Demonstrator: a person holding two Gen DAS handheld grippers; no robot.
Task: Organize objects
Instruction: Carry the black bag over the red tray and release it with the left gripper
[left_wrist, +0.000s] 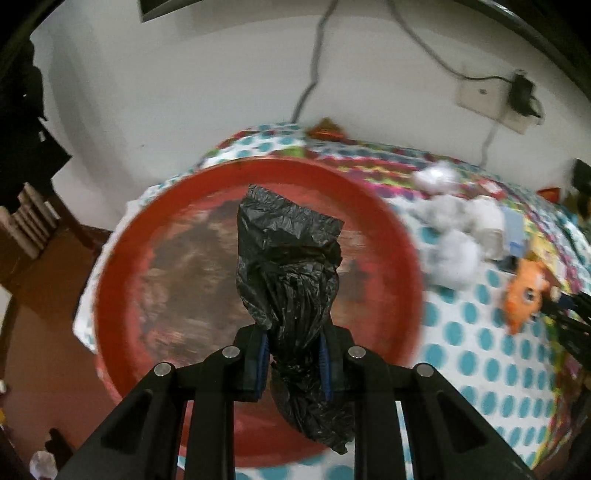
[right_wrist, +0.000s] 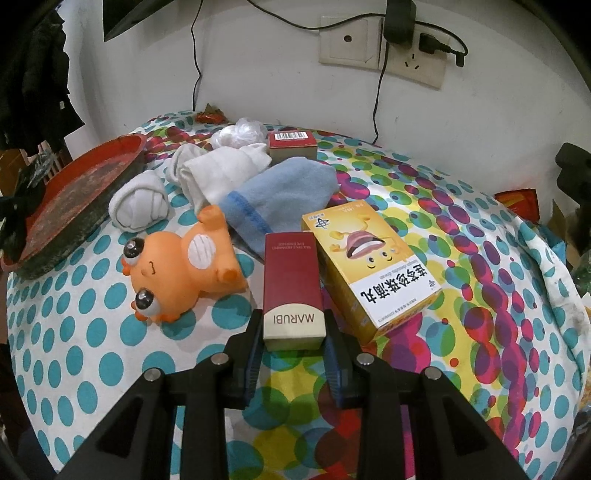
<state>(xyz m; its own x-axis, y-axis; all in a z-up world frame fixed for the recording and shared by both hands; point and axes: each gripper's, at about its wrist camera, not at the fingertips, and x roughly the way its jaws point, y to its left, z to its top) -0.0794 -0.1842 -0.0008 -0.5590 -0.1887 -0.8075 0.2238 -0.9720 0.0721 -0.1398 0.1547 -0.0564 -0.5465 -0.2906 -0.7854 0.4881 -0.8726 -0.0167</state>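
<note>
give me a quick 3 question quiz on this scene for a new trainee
1. What does the left claw grip?
2. True or false: the right claw is shut on the yellow box.
3. Which thing lies right beside the orange toy? A) rolled white sock B) wall socket C) barcode box

Key:
1. A crumpled black plastic bag, held over the red tray.
2. False: it grips the dark red MARUBI box.
3. A

Home room, polka-dot tablecloth (right_wrist: 92, 332), wall socket (right_wrist: 417, 62), socks (right_wrist: 229, 166), toy (right_wrist: 184, 266)
</note>
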